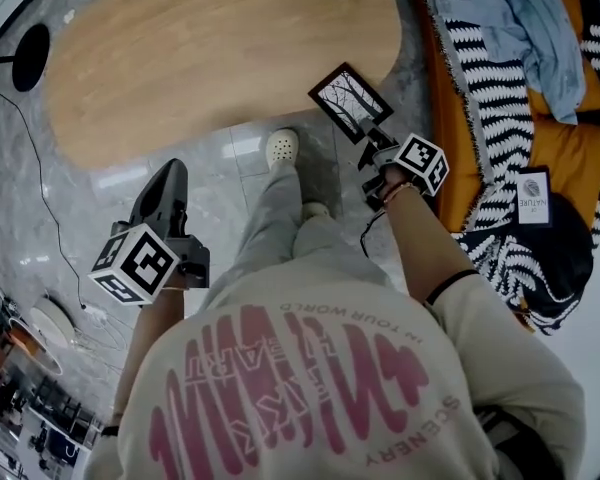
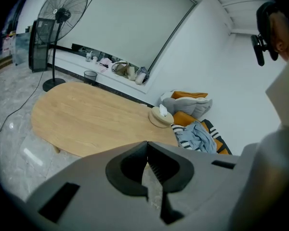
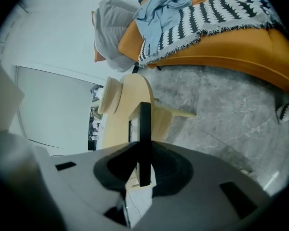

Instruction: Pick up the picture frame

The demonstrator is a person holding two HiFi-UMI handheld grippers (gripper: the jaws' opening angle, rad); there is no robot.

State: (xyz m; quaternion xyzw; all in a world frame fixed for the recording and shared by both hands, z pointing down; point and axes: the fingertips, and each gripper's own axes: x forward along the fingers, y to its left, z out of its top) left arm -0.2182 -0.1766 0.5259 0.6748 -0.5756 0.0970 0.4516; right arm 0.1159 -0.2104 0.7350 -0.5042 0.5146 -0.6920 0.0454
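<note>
Right claw [image 1: 373,148] was clamped on the picture frame [image 1: 350,101], pads pressed on both faces near its bottom edge. In the right gripper view the claw [image 3: 143,171] had the frame [image 3: 144,129] edge-on btwn the jaws, black rim standing up out of them. Frame was off the table [image 1: 180,58], held up w/ its tree picture facing the head cam, seen over the strip of grey floor [image 1: 220,208] btwn the table's right end and the orange sofa [image 1: 560,138]. Left claw [image 1: 170,176] was empty: jaws together at the tips, nothing btwn them, same in the left gripper view [image 2: 146,146]. It hung over the floor at the table's near edge, left of the person's white shoe [image 1: 282,148], well apart from the frame. Striped blanket [image 1: 495,88] and a blue shirt [image 1: 540,18] lay on the sofa. A black standing fan [image 2: 62,13] stood beyond the table's far left end.
</note>
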